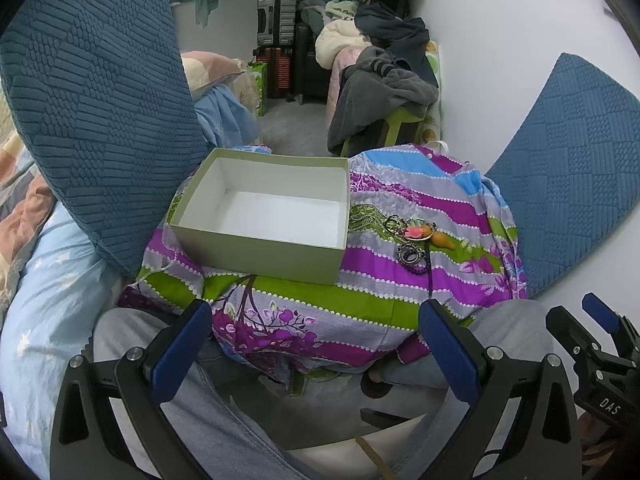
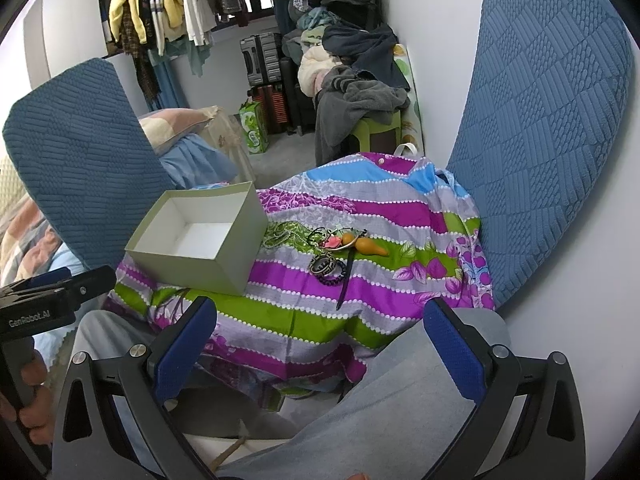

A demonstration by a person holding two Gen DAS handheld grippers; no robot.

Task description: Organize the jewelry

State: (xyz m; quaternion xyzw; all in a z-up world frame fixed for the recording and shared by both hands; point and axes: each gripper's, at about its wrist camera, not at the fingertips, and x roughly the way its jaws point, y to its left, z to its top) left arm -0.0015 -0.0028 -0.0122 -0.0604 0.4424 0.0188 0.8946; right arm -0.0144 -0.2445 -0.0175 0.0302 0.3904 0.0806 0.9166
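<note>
An open, empty pale green box (image 1: 256, 252) (image 2: 188, 264) with a white inside stands on a purple, green and grey patterned cloth (image 1: 372, 280) (image 2: 320, 312). To its right lies a small heap of jewelry (image 1: 416, 240) (image 2: 336, 252): an orange gourd pendant (image 1: 444, 242) (image 2: 372, 247), a pink piece, dark bracelets and a black cord. My left gripper (image 1: 316, 344) is open and empty, held back from the cloth's near edge. My right gripper (image 2: 320, 344) is open and empty, also near the front edge; it shows in the left wrist view (image 1: 596, 344) too.
Two blue textured cushions (image 1: 96, 112) (image 2: 552, 136) flank the cloth on the left and right. The person's grey-trousered legs (image 2: 400, 400) are below the grippers. Behind are a green stool with dark clothes (image 1: 384, 92), suitcases (image 1: 276, 20) and hanging clothes (image 2: 160, 8).
</note>
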